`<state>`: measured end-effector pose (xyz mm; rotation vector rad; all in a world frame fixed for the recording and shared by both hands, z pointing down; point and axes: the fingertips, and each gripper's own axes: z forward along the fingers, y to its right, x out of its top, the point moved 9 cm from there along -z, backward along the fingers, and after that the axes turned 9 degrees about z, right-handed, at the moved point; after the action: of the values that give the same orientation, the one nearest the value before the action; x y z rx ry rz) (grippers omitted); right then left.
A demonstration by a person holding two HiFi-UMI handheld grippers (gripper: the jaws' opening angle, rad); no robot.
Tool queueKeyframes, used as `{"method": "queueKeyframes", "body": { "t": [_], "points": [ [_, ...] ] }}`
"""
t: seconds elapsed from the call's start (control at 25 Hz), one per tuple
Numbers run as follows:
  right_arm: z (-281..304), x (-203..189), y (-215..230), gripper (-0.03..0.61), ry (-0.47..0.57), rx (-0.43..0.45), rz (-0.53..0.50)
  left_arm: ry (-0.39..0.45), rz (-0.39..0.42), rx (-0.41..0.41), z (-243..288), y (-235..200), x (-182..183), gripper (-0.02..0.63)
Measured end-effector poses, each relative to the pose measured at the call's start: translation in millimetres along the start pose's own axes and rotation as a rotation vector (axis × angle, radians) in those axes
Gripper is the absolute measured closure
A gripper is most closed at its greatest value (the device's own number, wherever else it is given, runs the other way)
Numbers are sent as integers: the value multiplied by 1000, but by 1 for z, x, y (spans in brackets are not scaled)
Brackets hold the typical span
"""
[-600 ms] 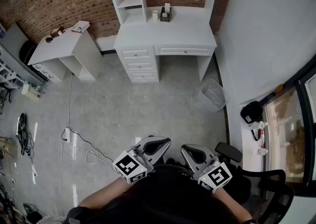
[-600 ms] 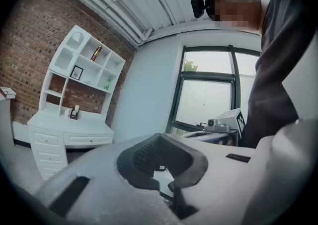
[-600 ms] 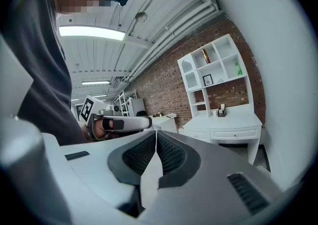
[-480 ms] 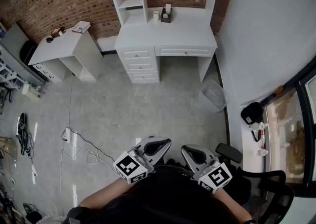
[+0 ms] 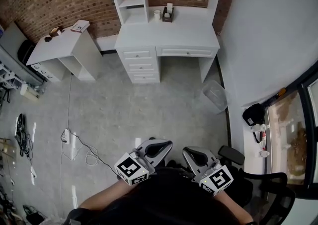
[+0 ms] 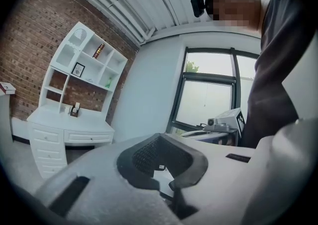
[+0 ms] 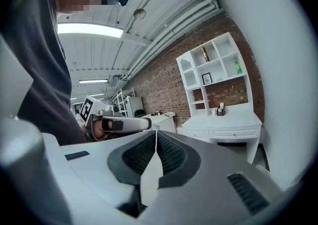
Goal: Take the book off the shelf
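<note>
A white desk [image 5: 169,33] with a shelf hutch [image 5: 130,1] stands against the brick wall, across the floor from me. A brown book [image 6: 98,50] leans in one of its top cubbies; it also shows in the right gripper view as the book [image 7: 204,54]. A framed picture [image 6: 77,69] and a green item [image 7: 239,69] sit one shelf lower. My left gripper [image 5: 158,148] and right gripper [image 5: 195,155] are held close to the body, far from the shelf. Both look shut, the left gripper [image 6: 163,138] and the right gripper [image 7: 155,132] with nothing between their pads.
A small white side table [image 5: 62,45] stands left of the desk, a clear waste bin [image 5: 214,96] at its right. Cables [image 5: 79,144] lie on the grey floor at left. A black chair [image 5: 263,189] and a window [image 5: 293,129] are at right.
</note>
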<state>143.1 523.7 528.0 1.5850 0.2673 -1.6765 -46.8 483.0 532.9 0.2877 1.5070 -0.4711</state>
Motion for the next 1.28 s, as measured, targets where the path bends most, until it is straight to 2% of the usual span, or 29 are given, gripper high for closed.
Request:
{"method": "queueKeyframes", "body": {
  "t": [0.32,0.48,0.72,0.96,1.08,1.28],
  "points": [
    [49,8,18,557,-16,-4,13,10,-23,8,0,-53,-6,606],
    [92,24,32,557,-21,-16,13,23,-17,3,-1,-100,1,606],
    [167,63,47,557,9,-22,15,53,19,8,-6,-183,30,606],
    [224,83,49,557,6,-19,31,61,16,21,-19,-241,38,606],
    [237,90,63,557,11,-43,58,61,-11,29,-16,-264,36,606],
    [257,96,86,557,-5,-36,73,45,-14,13,4,-289,34,606]
  ]
}}
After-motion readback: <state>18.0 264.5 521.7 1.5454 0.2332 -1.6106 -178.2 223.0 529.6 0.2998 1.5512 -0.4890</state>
